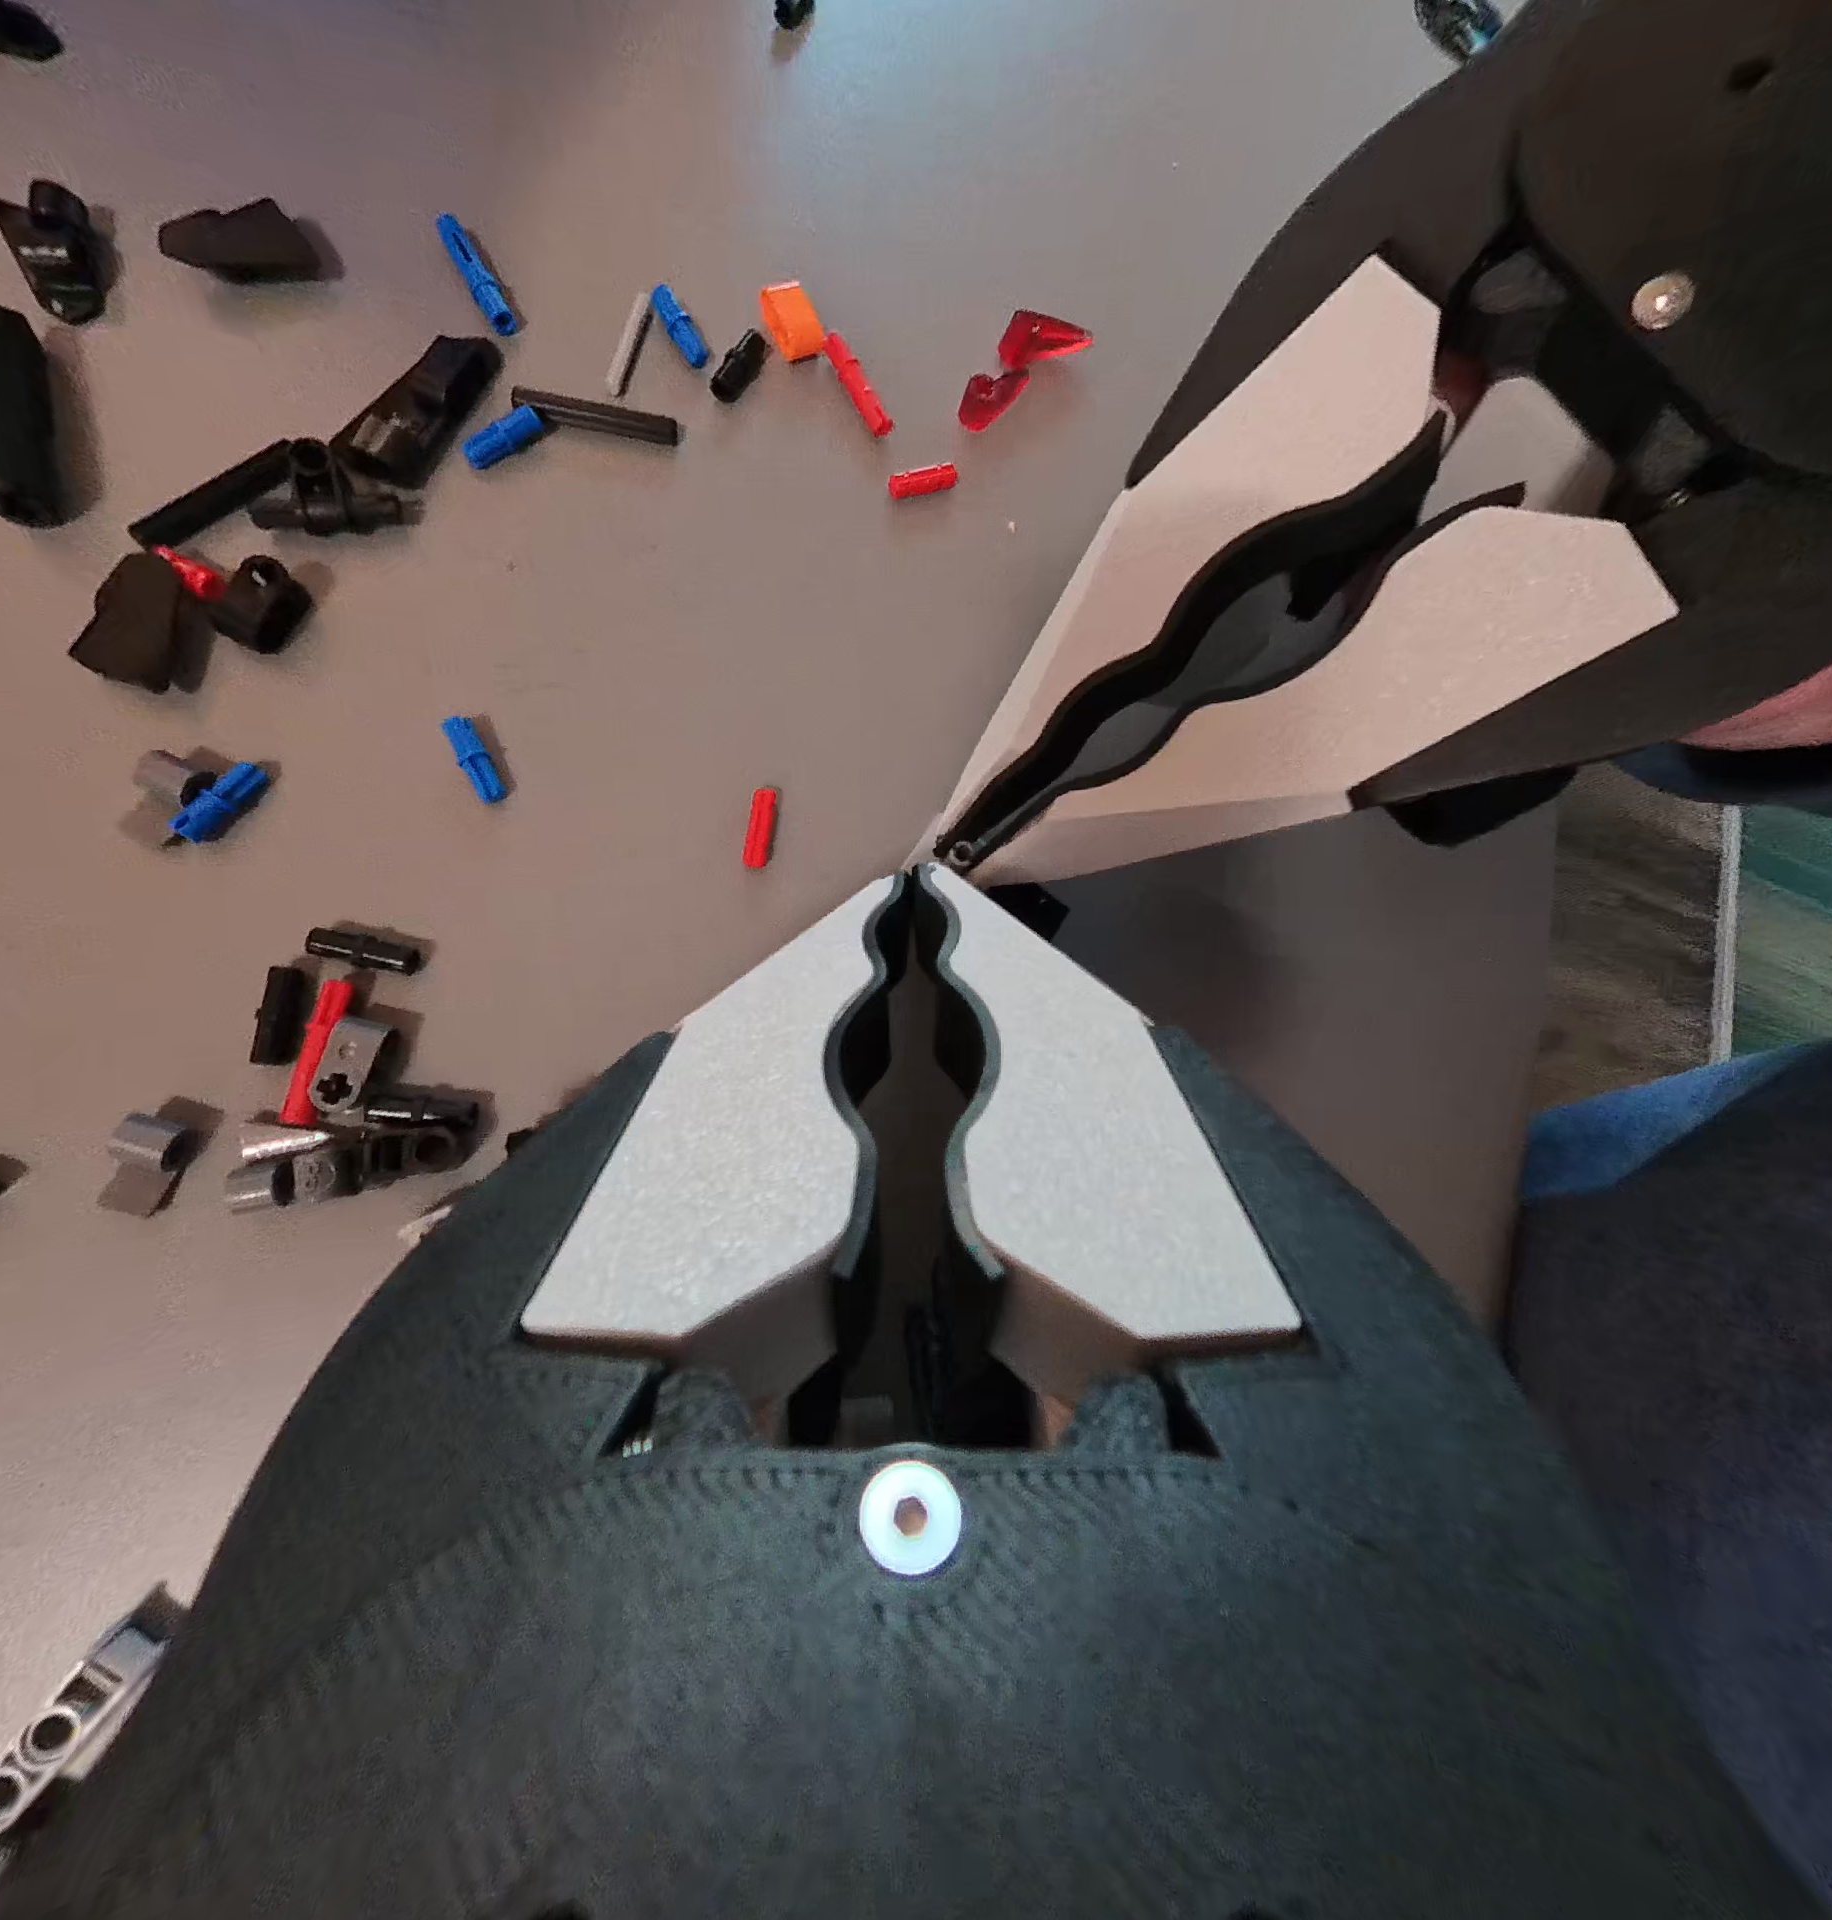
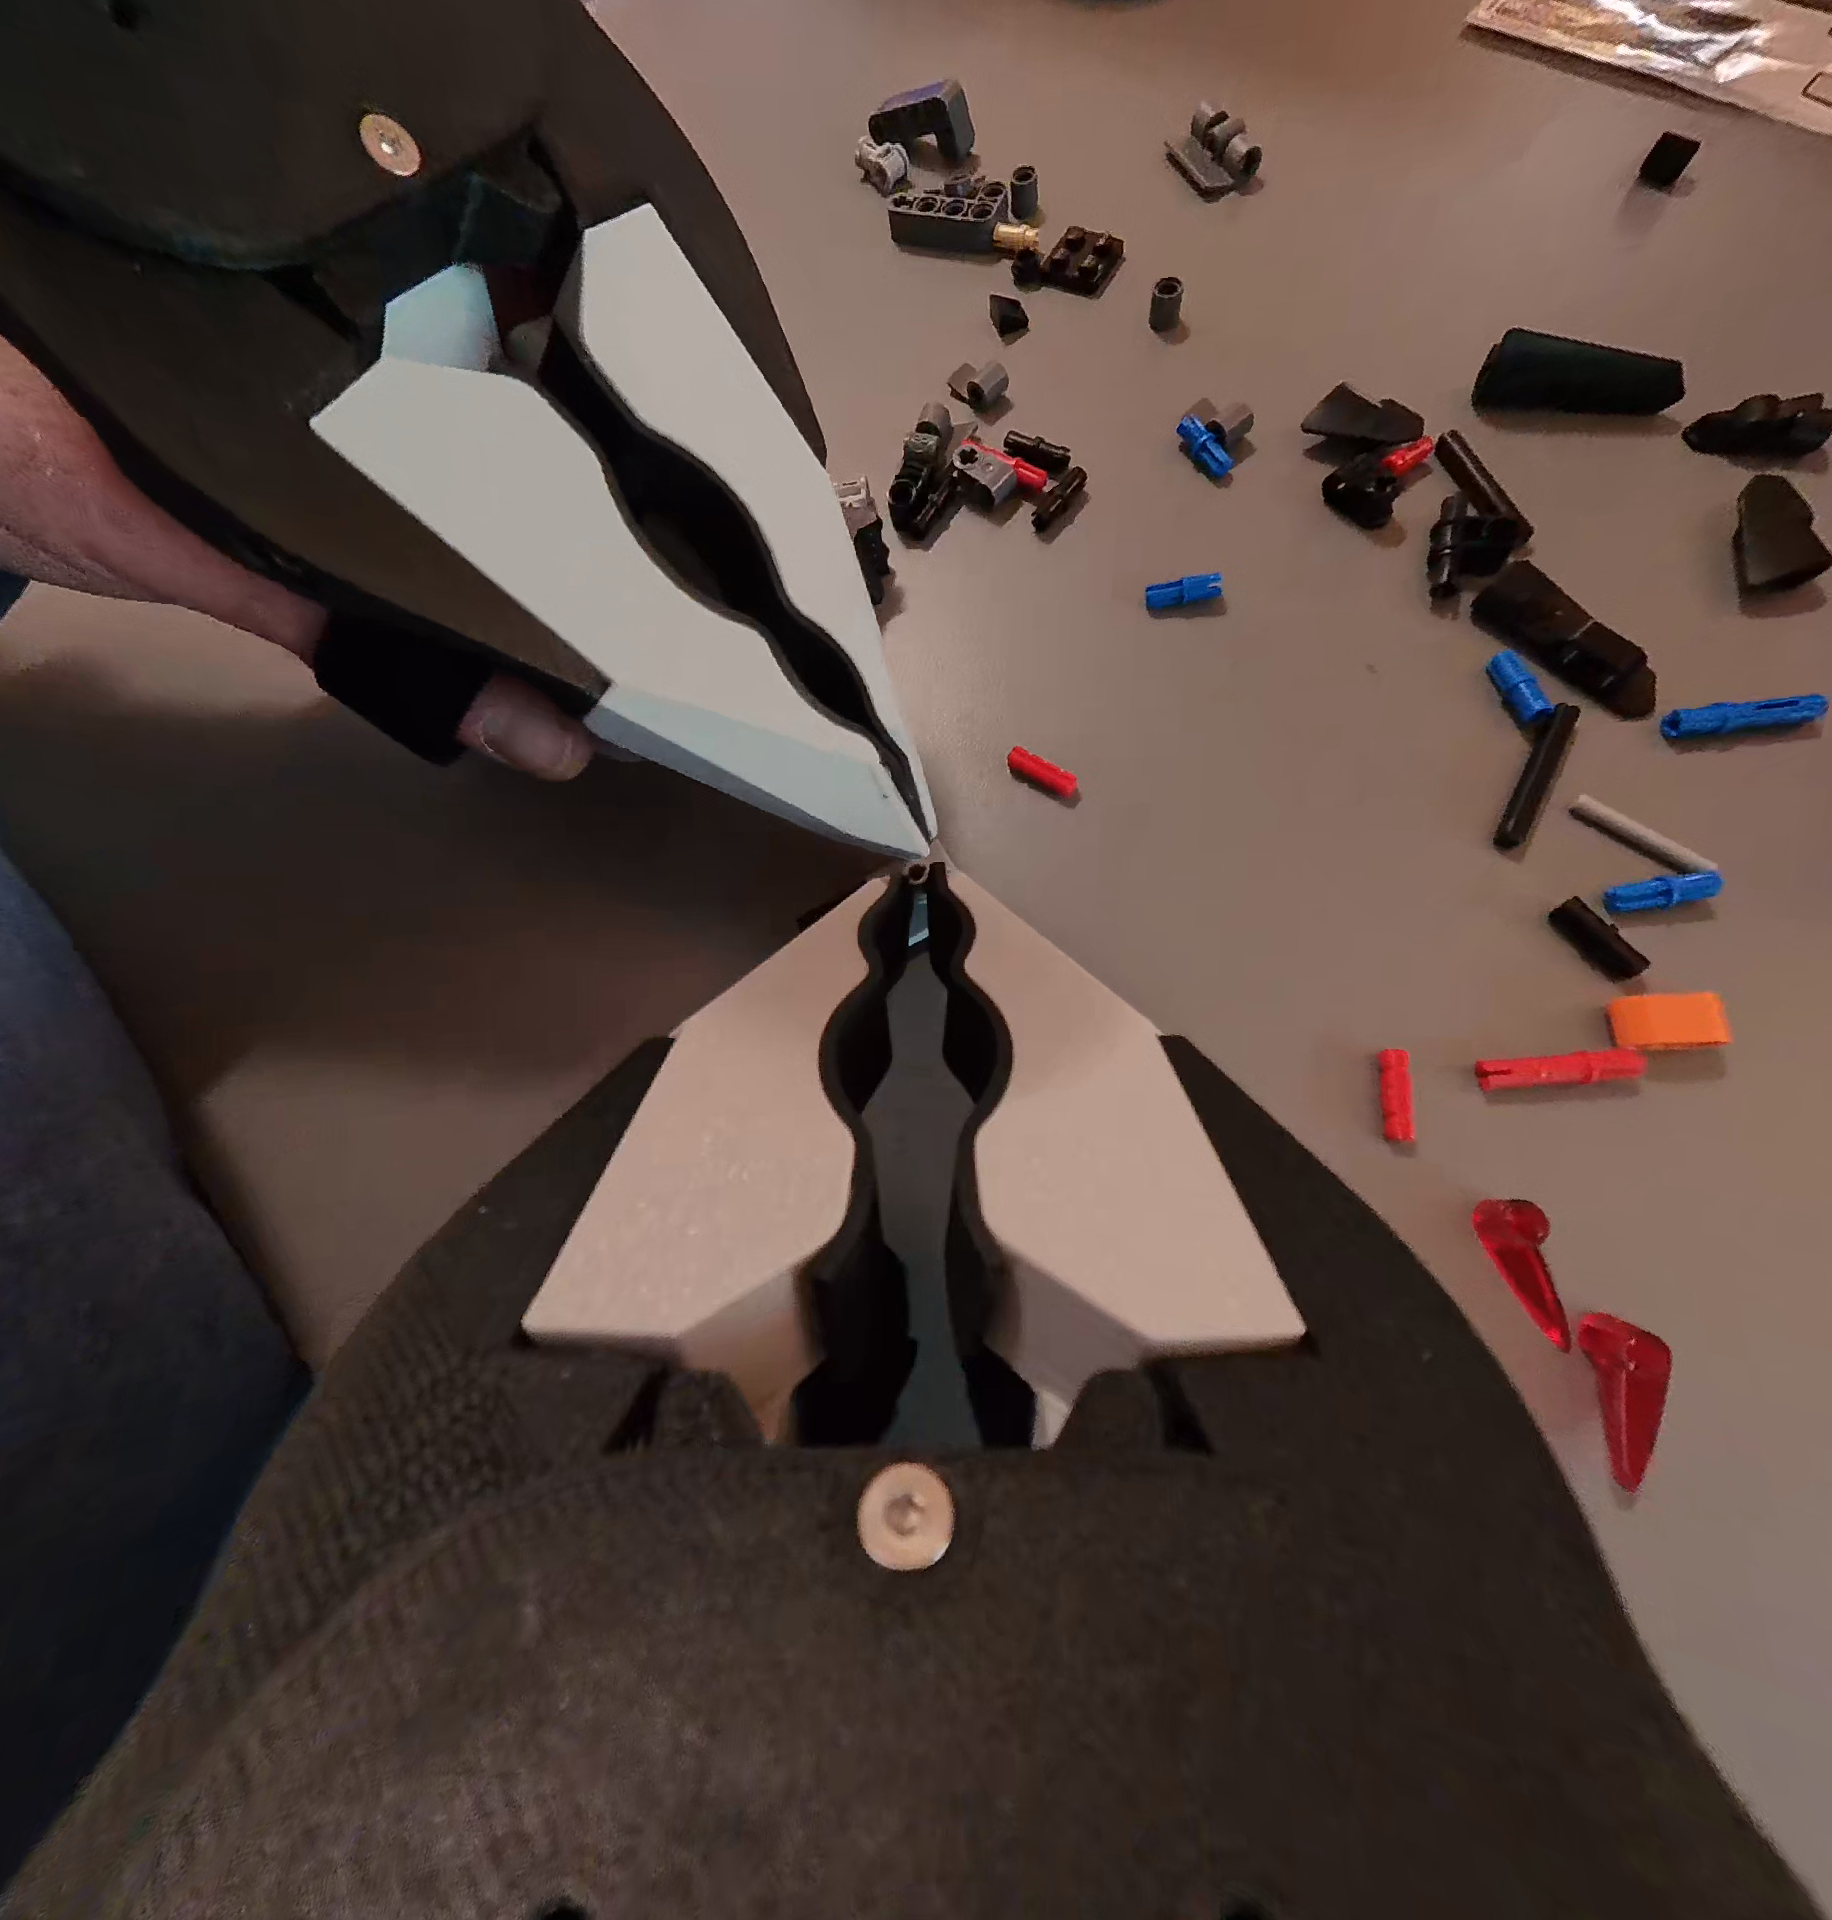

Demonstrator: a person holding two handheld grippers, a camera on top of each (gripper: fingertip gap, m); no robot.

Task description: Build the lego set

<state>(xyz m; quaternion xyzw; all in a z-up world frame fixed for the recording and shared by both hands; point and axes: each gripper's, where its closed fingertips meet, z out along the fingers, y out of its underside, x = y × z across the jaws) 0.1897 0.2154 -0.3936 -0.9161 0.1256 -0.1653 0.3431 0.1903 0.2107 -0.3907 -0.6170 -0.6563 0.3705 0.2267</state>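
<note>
In the left wrist view my left gripper (image 1: 911, 879) is shut, its tips pinched on a small black piece (image 1: 1028, 906) that is mostly hidden behind the right finger. My right gripper (image 1: 960, 852) comes in from the upper right, shut on a small black pin with a hollow round end, tip to tip with the left. In the right wrist view the right gripper (image 2: 921, 879) holds that black pin (image 2: 917, 875), and the left gripper (image 2: 924, 844) meets it from the upper left. Both hover just above the grey table (image 2: 1151, 935).
Loose parts are scattered on the table: a red pin (image 1: 759, 826) nearest the tips, blue pins (image 1: 472, 758), an orange piece (image 2: 1668, 1020), clear red pieces (image 2: 1624, 1392), several black and grey parts (image 2: 979, 213). The table edge (image 1: 1546, 935) and a person's leg (image 1: 1670, 1351) are right.
</note>
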